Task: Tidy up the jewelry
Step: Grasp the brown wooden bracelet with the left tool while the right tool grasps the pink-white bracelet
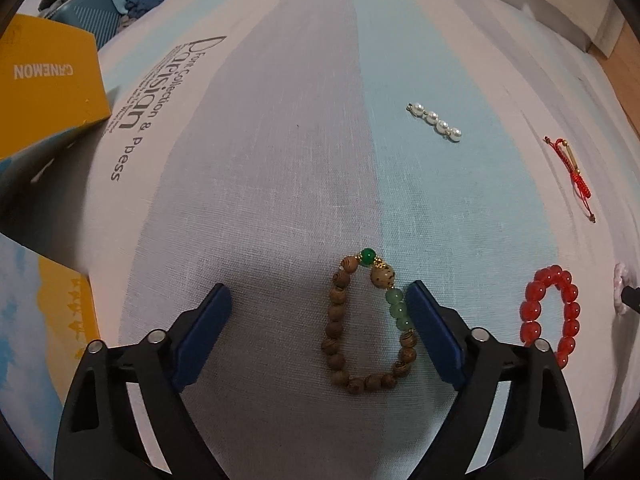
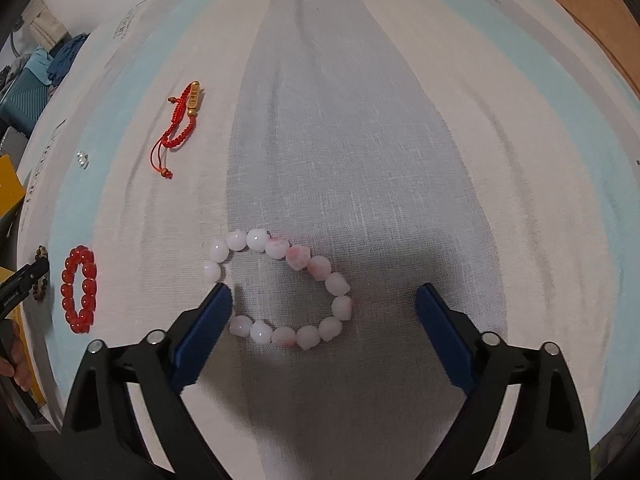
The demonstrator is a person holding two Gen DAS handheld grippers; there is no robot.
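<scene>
A: Left hand-held gripper (image 1: pixel 320 304), status?

B: Jaws wide, nothing pressed. The wooden bead bracelet (image 1: pixel 366 326) lies on the striped cloth (image 1: pixel 280 160) between the blue pads. Its pale green beads sit just beside the right-side pad (image 1: pixel 434 336); cannot tell if they touch. The other pad stands well clear.

A: Right hand-held gripper (image 2: pixel 324 304)?

B: Also wide, not gripping. The pink-white bead bracelet (image 2: pixel 280 288) lies between its pads, off toward the left-side pad (image 2: pixel 204 332), whose tip covers part of the loop there.

A: Other jewelry?

B: Red bead bracelet (image 1: pixel 550 314) flat on the cloth, to the right in the left view. Farther up, a short pearl strand (image 1: pixel 434 122). A red cord bracelet (image 2: pixel 180 128) with a gold bar lies well apart, toward the far side.

A: Surroundings?

B: Yellow box (image 1: pixel 44 80) at the cloth's left edge, printed lettering on the fabric beside it. Teal suitcase (image 1: pixel 92 12) with clothes behind.
</scene>
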